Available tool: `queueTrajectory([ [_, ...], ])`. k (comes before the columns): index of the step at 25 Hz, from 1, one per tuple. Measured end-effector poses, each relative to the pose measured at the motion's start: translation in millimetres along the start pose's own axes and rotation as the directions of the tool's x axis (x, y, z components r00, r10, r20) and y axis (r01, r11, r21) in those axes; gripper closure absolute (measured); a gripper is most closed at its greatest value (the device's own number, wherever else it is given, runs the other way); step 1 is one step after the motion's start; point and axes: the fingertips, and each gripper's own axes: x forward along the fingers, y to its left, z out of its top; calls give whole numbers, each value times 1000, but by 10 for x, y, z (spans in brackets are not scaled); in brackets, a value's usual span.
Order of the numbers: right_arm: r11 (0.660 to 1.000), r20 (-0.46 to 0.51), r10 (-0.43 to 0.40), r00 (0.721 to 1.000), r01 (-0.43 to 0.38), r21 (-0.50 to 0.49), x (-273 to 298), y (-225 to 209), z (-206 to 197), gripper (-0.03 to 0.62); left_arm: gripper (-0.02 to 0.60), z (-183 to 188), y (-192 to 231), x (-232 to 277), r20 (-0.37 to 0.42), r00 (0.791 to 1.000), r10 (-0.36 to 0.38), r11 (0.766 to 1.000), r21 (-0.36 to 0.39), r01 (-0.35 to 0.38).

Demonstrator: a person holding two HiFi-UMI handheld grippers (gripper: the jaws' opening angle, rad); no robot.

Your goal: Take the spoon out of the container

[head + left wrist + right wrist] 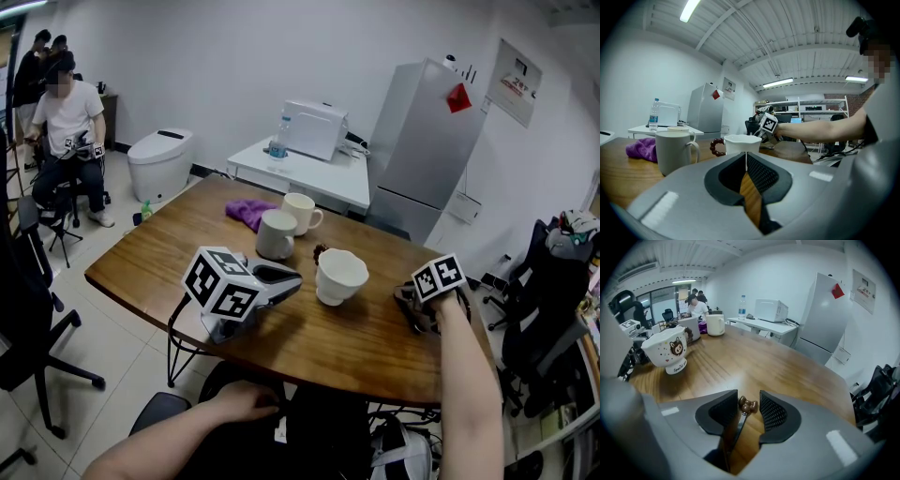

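since the spoon is out of the cup: the step in hand looks like the set-down, with the taking-out itself done.
spoon: its brown bear-shaped end shows between the right jaws, and its handle runs back along the left pad. it is over bare wood and well apart from the cup.
right gripper: its jaws stand apart. there is a clear gap between the spoon and the right pad, so nothing is squeezed and the spoon only leans there.
right gripper, place: low at the table's right edge, to the right of the cup, held by the right arm.
contact with wood: no view shows whether the spoon's bowl is touching the table.
left gripper: it lies on the table just left of the cup, pointing at it. its jaws are all but together with nothing between them.
left hand: off its gripper, down near the lap.
cup: upright, and no spoon shows above its rim.
mugs: two stand behind the cup and play no part in this step.
next move: probably to draw the right gripper straight back along the handle, keeping the jaws wide.
care needed: the left pad could drag the handle, so a slight shift away from it first would help.
after that: little seems left of the task.
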Motion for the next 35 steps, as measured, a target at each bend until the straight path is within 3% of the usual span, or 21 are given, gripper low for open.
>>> queueTrajectory([
  [8,1000,110,0,994,3,-22,-253,57,228,459,569,2,-1,-5,0,1000,1,1000,0,-1],
  [14,998,252,60,966,-49,-50,-552,294,431,498,569,1,-1,-7,0,1000,1,1000,0,-1],
  [20,992,389,123,913,-114,-45,-830,504,512,568,569,-7,7,-7,0,1000,0,1000,0,0],
  [26,975,484,212,849,-218,-44,-1017,821,468,579,569,0,6,-7,0,1000,0,1000,0,0],
  [35,937,551,338,763,-326,-123,-1103,1461,347,588,569,-2,-3,1,-1,1000,1,1000,1,-1],
])
